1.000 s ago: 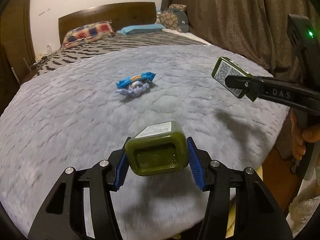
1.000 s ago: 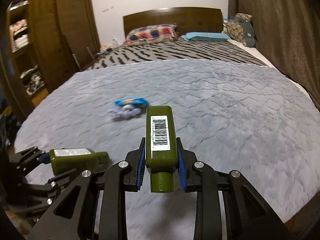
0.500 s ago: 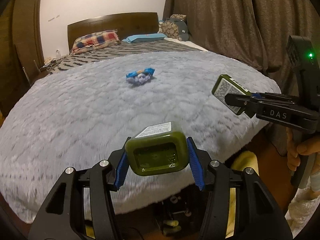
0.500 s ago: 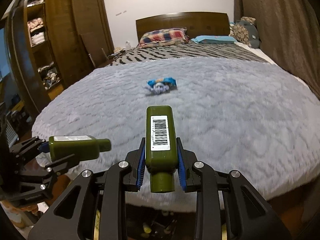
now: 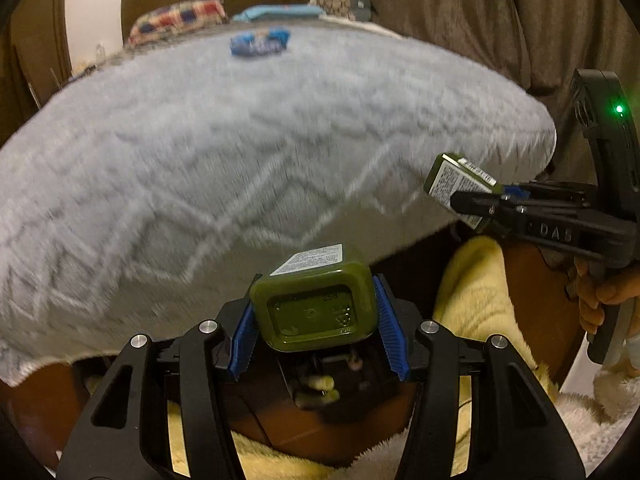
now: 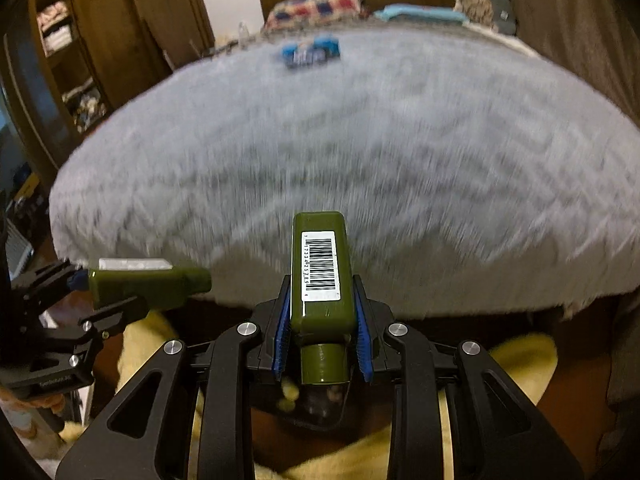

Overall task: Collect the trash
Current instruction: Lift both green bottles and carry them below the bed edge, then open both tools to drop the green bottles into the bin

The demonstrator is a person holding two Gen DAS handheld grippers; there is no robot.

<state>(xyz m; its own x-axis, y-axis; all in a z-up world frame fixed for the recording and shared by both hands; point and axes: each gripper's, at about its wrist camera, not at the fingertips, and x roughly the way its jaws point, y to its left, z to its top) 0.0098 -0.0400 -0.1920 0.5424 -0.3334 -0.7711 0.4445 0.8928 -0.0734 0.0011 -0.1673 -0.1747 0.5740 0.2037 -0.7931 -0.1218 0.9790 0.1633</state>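
Presently, at the far left of the right wrist view, the left gripper [image 6: 86, 282] is seen entering from the side, its blue pads closed on the base end of a dark green bottle [image 6: 148, 282] that is held level with its neck pointing toward the middle of the picture. In its own view, the left gripper [image 5: 316, 322] is shown about half spread, both pads pressed against the flanks of the bottle [image 5: 316, 308], whose recessed bottom is turned to the camera.

Further right, the right gripper [image 6: 322, 334] is held narrowly parted and clamped on a second green bottle [image 6: 322, 268], a barcode label facing up and the cap end pointed back toward the camera. From the left wrist view the right gripper [image 5: 476, 202] is seen reaching in from the right edge with that second bottle [image 5: 456, 182] gripped at its tip, and the hand [image 5: 604, 300] wrapped round its handle is visible below.

Both bottles are carried just off the near edge of the grey blanket [image 6: 360, 152] on the bed. Well beyond them, on the blanket, a blue wrapper [image 6: 310, 53] is left lying, blurred. Beneath the grippers a yellow fleecy cloth [image 5: 476, 296] and a dark container [image 5: 324, 392] with small pale objects inside are partly seen; what the container is cannot be told.
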